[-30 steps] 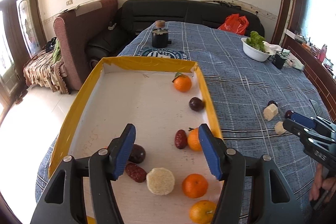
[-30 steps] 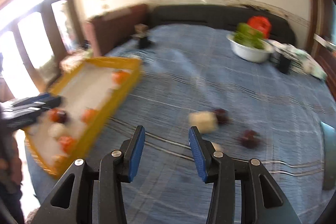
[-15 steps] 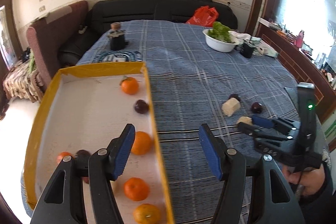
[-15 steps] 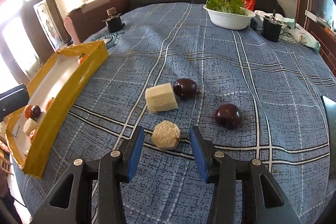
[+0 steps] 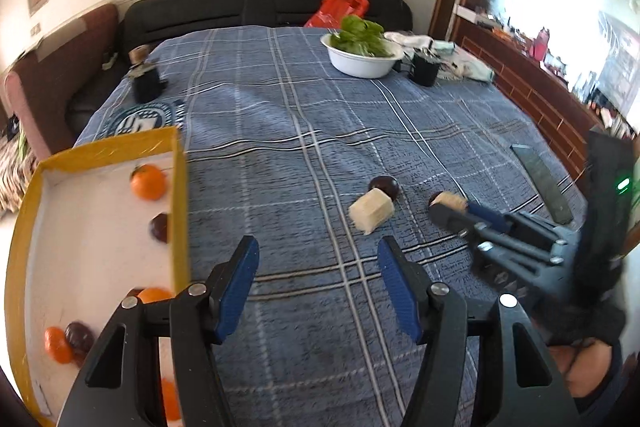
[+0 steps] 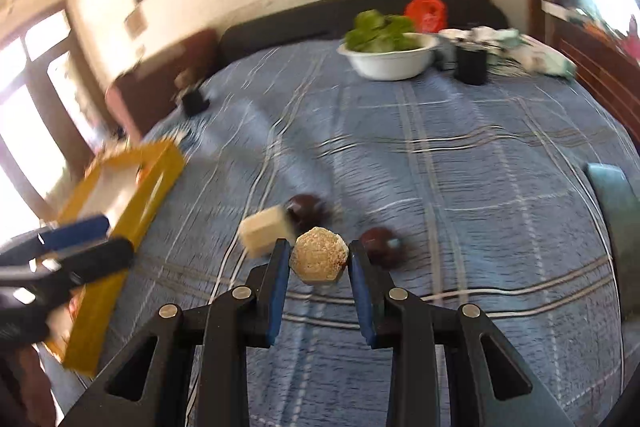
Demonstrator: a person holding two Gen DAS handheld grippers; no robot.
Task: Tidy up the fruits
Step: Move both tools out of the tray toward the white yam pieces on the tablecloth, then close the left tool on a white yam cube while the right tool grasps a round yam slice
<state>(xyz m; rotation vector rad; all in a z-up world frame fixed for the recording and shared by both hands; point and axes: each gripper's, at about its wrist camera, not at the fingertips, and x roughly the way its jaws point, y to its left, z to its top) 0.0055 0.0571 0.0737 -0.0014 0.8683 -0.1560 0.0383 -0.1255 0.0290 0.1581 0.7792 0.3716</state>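
Right gripper (image 6: pixel 318 261) tight on beige round piece (image 6: pixel 319 260) — left gripper (image 5: pixel 318 281) empty, agape; tray (image 5: pixel 178 211) blurred, cropped.

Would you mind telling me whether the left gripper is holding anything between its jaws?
No, the left gripper has its jaws apart over the bare blue plaid cloth, with nothing between them.

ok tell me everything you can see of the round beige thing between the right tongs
The round beige piece is pale tan with a rough, crumbly-looking surface and a faceted, roughly hexagonal outline. The right tongs have just closed on it, one blue pad pressing each side. It sits just above the blue plaid cloth; whether it still touches the cloth is unclear. Behind it lie a pale block and two dark round fruits.
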